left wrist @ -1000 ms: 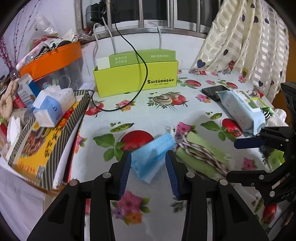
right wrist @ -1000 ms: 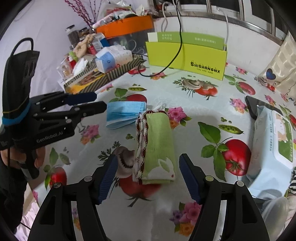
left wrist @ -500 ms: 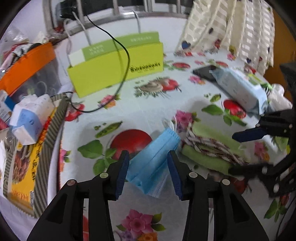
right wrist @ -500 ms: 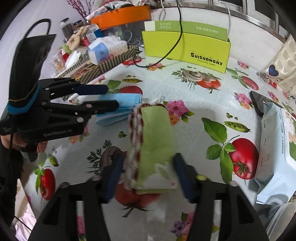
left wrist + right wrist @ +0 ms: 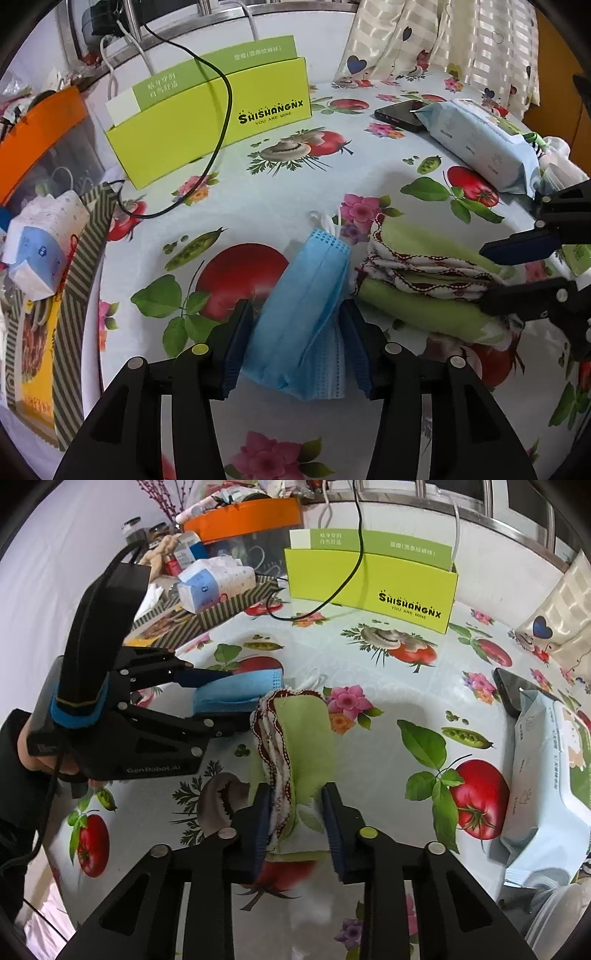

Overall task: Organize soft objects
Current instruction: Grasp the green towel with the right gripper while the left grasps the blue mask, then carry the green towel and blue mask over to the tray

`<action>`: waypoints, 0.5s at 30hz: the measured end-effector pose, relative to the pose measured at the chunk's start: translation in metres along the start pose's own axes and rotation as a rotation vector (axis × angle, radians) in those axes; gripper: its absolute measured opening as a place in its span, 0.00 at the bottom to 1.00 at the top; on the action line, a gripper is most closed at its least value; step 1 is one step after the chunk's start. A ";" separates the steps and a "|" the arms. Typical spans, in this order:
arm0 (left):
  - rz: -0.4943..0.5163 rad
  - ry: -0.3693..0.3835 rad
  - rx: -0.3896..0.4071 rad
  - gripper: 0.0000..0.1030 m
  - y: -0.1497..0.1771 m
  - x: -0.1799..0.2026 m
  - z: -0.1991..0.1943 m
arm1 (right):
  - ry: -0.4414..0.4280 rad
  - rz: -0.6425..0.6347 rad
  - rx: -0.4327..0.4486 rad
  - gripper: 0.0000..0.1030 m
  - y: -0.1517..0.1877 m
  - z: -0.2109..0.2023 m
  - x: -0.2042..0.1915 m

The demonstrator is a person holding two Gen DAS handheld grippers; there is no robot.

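Observation:
A folded blue face mask (image 5: 306,306) lies on the flowered tablecloth between the jaws of my left gripper (image 5: 295,343), which touch its sides and squeeze it. In the right wrist view the mask (image 5: 236,690) sits in the left gripper (image 5: 236,698). A folded green towel with red-and-white trim (image 5: 299,746) is pinched and bunched up by my right gripper (image 5: 295,823). In the left wrist view the towel (image 5: 424,288) lies right of the mask with the right gripper (image 5: 513,266) on it.
A lime-green box (image 5: 210,122) with a black cable (image 5: 221,110) over it stands at the back. A wet-wipes pack (image 5: 480,144) and phone (image 5: 399,114) lie right. Tissue pack (image 5: 40,243), striped box (image 5: 55,314) and orange-lidded bin (image 5: 243,520) crowd the left.
Both grippers closed in: the right gripper shut on the green towel and bunched it; the left gripper moved forward over the mask and closed on its sides.

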State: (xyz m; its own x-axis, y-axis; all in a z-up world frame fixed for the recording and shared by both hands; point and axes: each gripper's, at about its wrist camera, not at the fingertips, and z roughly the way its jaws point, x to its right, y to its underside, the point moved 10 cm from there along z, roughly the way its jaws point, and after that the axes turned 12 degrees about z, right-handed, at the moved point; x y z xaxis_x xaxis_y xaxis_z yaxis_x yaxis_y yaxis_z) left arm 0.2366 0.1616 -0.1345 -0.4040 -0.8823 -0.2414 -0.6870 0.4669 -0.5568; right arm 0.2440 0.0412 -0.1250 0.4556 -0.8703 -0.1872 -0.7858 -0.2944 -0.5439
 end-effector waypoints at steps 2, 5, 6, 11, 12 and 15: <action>0.001 -0.026 -0.007 0.45 0.000 0.003 -0.001 | 0.005 -0.007 0.002 0.22 0.001 -0.001 0.000; 0.011 -0.059 -0.019 0.29 0.000 0.009 -0.005 | 0.009 -0.014 0.006 0.20 0.002 -0.002 0.000; 0.016 -0.078 -0.024 0.24 0.001 0.011 -0.006 | 0.010 -0.014 0.008 0.19 0.002 -0.002 0.000; -0.051 -0.084 -0.015 0.20 0.008 0.017 -0.020 | 0.009 -0.009 0.027 0.19 0.003 -0.012 0.003; -0.063 -0.086 -0.010 0.20 0.009 0.018 -0.023 | 0.008 -0.008 0.032 0.19 0.003 -0.016 0.003; -0.103 -0.087 0.025 0.20 0.007 0.023 -0.039 | 0.003 -0.010 0.049 0.19 0.004 -0.025 0.002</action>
State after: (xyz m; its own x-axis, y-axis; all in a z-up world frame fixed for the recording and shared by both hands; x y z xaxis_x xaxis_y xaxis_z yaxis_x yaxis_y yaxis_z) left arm 0.1987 0.1468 -0.1127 -0.2777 -0.9277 -0.2495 -0.7061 0.3732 -0.6018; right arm 0.2307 0.0286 -0.1071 0.4625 -0.8684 -0.1791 -0.7598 -0.2840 -0.5849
